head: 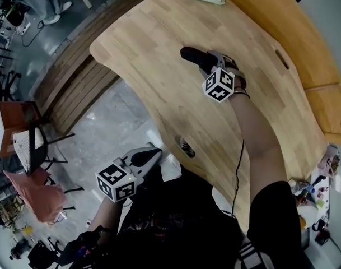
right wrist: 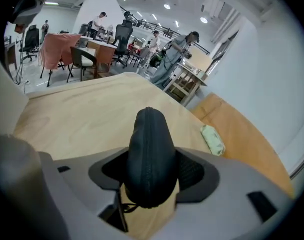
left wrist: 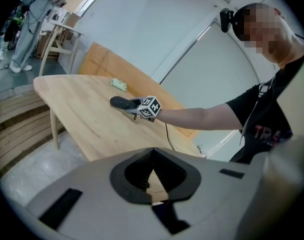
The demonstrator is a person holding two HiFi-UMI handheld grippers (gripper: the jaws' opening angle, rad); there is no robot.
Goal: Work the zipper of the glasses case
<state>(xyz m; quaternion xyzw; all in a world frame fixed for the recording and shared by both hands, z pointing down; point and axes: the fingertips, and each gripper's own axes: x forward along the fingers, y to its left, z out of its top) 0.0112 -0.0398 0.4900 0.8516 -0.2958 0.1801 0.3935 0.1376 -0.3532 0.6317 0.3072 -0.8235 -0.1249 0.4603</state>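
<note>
Item: black oblong zip-up fabric glasses case (right wrist: 148, 134), upper centre of head view, over pale wooden table (head: 254, 128).
- Right gripper (head: 208, 63): jaws wide, clamping the case's near end. Long axis runs away from them, zip seam uppermost.
- Left gripper (head: 149, 154): lower left, closed, empty, well apart.

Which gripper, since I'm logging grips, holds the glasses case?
The right gripper: its jaws clamp the black glasses case. The left gripper is shut on nothing.
</note>
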